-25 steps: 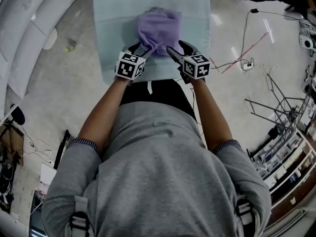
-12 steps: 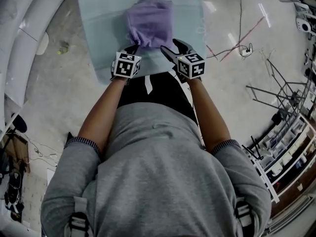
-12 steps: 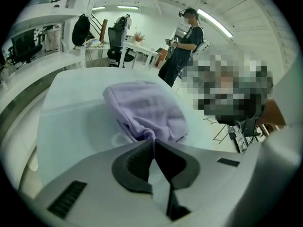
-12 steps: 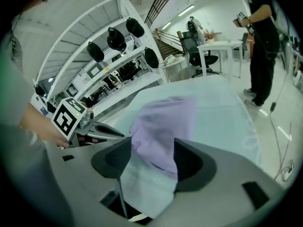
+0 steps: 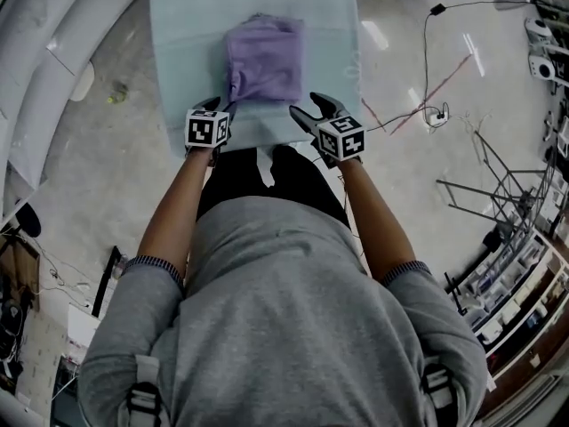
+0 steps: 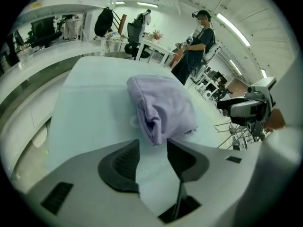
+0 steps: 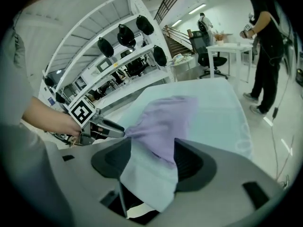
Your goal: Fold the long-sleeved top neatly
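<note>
The purple long-sleeved top (image 5: 264, 60) lies folded in a compact bundle on the pale green table cover (image 5: 187, 25). My left gripper (image 5: 220, 105) is at the top's near left corner. Its jaws have just been opening, and in the left gripper view the top's (image 6: 161, 108) corner hangs at the tips of the left gripper (image 6: 152, 143) with neither pad pressing on it. My right gripper (image 5: 311, 109) stands open at the near right edge. In the right gripper view the top (image 7: 163, 122) lies just beyond the right gripper (image 7: 152, 143), with the left gripper (image 7: 97, 129) at its left corner.
Curved white desks (image 5: 36, 60) run along the left. Cables (image 5: 427, 105) and metal racks (image 5: 507, 194) fill the floor to the right. A person (image 6: 201, 32) stands beyond the table's far end, near chairs and small tables.
Both grippers have drawn back from the top toward the table's near edge, the left one also moving left. The top, bunched at its near edge before, now lies flatter.
</note>
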Demonstrator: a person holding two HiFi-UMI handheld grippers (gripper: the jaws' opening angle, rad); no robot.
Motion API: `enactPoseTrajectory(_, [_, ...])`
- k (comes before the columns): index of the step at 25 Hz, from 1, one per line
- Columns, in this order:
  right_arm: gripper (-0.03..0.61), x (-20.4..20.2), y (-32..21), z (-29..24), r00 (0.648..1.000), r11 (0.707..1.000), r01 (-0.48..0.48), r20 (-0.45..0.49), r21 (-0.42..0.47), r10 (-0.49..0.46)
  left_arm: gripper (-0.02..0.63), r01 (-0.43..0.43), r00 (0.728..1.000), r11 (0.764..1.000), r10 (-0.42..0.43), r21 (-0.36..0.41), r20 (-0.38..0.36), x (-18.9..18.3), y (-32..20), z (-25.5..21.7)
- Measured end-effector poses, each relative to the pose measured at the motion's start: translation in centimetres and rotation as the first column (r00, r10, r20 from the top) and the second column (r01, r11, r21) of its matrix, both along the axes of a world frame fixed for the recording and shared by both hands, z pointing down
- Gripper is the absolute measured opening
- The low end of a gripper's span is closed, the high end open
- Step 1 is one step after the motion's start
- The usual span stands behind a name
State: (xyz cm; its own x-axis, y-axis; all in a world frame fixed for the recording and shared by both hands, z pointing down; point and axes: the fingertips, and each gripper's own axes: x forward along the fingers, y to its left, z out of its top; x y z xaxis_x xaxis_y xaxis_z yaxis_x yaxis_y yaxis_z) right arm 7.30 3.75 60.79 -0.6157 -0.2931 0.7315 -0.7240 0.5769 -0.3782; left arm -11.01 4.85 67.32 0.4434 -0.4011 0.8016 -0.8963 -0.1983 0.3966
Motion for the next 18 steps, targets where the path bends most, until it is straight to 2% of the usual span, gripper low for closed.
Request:
enactPoseTrajectory(4, [0.301, 0.2, -0.1, -3.1, 0.994, 0.991, 0.107, 0.025, 0.076, -0.109, 0.219, 0.08, 0.997, 0.991, -0.078, 0.108, -0.03, 0.2, 1.3, -4.7])
enactPoseTrajectory(8, [0.304, 0.8, -0.1, -8.0, 0.975, 0.962, 0.196, 0.07, 0.19, -0.213, 0.232, 0.096, 0.995, 0.953, -0.085, 0.288, -0.051, 2.2, 2.1, -11.9])
enactPoseTrajectory(12, [0.307, 1.4, 0.8, -13.6, 0.946, 0.917, 0.256, 0.117, 0.306, -0.303, 0.236, 0.054, 0.999, 0.878, -0.047, 0.475, -0.027, 4.9, 3.2, -20.0])
enactPoseTrajectory(18, [0.308, 2.2, 2.1, -22.4, 0.894, 0.832, 0.295, 0.171, 0.47, -0.414, 0.238, 0.017, 0.999, 0.75, -0.045, 0.662, 0.025, 8.1, 4.4, -31.2])
